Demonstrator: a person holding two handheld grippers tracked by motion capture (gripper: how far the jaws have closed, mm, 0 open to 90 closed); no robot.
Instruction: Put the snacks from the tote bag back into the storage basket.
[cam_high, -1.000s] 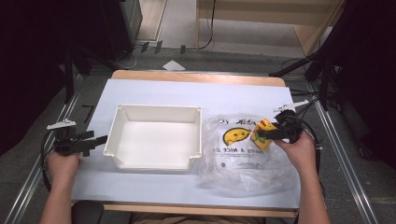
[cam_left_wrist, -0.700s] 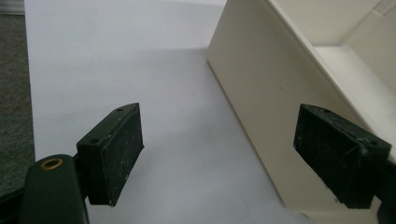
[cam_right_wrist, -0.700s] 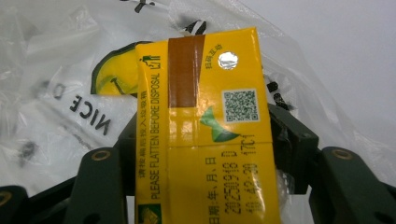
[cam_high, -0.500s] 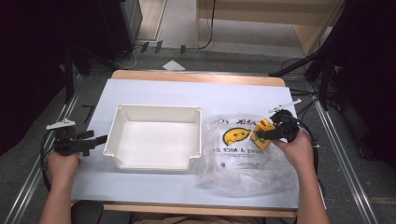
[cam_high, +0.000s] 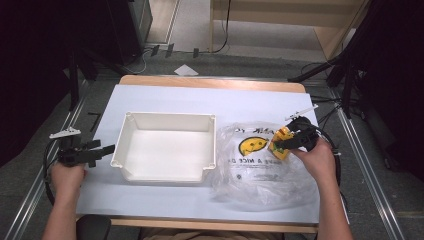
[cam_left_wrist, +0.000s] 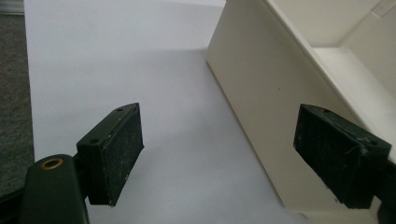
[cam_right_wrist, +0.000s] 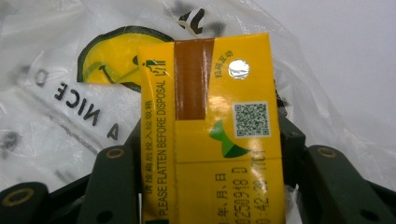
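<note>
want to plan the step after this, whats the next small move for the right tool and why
Probably lift the yellow carton clear of the plastic bag. The right tool has just been closing and its jaws flank the carton, while the white bin beside it stands empty.

Wooden-edged desk (cam_high: 210, 82) with a white sheet covering (cam_high: 165, 100) on top. Directly on the sheet: an open white rectangular plastic bin (cam_high: 167, 175) left of centre, and touching its right corner a crumpled clear plastic bag (cam_high: 250, 175) printed with a yellow smiley face.
</note>
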